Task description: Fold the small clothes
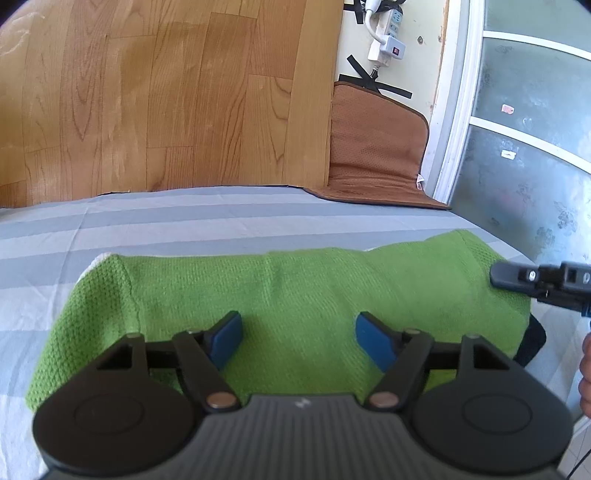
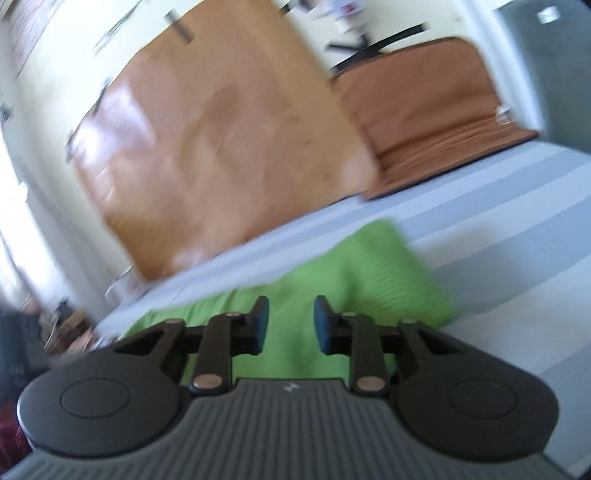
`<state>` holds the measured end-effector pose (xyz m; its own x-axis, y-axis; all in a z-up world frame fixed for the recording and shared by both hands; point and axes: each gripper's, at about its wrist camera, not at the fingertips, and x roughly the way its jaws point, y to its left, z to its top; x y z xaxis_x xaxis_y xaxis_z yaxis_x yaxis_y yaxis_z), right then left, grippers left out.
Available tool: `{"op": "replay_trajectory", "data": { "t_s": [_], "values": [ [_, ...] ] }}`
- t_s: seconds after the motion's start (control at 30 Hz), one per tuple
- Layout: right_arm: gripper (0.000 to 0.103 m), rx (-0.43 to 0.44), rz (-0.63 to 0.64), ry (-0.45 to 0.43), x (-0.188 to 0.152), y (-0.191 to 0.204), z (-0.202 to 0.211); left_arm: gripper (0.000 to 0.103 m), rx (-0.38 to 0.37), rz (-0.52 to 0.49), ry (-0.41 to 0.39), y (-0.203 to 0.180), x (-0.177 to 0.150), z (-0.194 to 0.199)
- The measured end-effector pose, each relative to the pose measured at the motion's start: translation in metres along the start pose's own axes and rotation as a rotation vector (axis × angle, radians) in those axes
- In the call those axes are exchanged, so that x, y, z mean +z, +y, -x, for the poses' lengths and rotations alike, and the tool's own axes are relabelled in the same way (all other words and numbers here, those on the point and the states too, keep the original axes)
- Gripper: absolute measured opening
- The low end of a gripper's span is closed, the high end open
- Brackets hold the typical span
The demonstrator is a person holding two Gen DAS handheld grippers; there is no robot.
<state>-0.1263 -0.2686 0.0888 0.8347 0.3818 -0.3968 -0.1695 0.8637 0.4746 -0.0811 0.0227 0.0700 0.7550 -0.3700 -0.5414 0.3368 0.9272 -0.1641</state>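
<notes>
A green knitted cloth (image 1: pixel 280 295) lies folded into a long band across the grey striped bedsheet (image 1: pixel 184 221). My left gripper (image 1: pixel 298 338) is open just above its near edge, the blue pads (image 1: pixel 227 338) wide apart and holding nothing. My right gripper (image 2: pixel 291 325) is open with a narrower gap, above the same green cloth (image 2: pixel 369 273), empty. The right wrist view is blurred by motion. The right gripper's fingertip shows in the left wrist view (image 1: pixel 517 277) over the cloth's right end.
A wooden floor (image 1: pixel 166 92) lies beyond the bed edge. A brown mat (image 1: pixel 376 147) leans at the far right by a white door frame (image 1: pixel 458 110). A power strip (image 1: pixel 388 33) lies near the wall. A dark strap (image 1: pixel 535 339) shows under the cloth's right end.
</notes>
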Motion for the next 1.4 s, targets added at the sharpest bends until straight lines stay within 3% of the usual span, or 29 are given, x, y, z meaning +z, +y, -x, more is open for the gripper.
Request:
{"op": "replay_trajectory", "data": {
  "t_s": [0.07,0.3,0.73,1.4],
  "values": [
    [0.029,-0.055,0.007,0.076,-0.01,-0.007,-0.007,0.073,-0.002,0.001,0.0,0.0,0.0,0.0],
    [0.029,0.001,-0.111,0.027,-0.022,-0.027,0.005,0.077,-0.008,0.004,0.0,0.002,0.0,-0.001],
    [0.029,0.004,-0.107,-0.03,-0.03,-0.022,0.004,0.08,-0.012,-0.005,0.002,0.004,0.0,-0.001],
    [0.029,0.015,-0.12,-0.029,-0.029,-0.024,0.003,0.083,-0.011,-0.003,0.002,0.002,-0.001,-0.003]
  ]
}}
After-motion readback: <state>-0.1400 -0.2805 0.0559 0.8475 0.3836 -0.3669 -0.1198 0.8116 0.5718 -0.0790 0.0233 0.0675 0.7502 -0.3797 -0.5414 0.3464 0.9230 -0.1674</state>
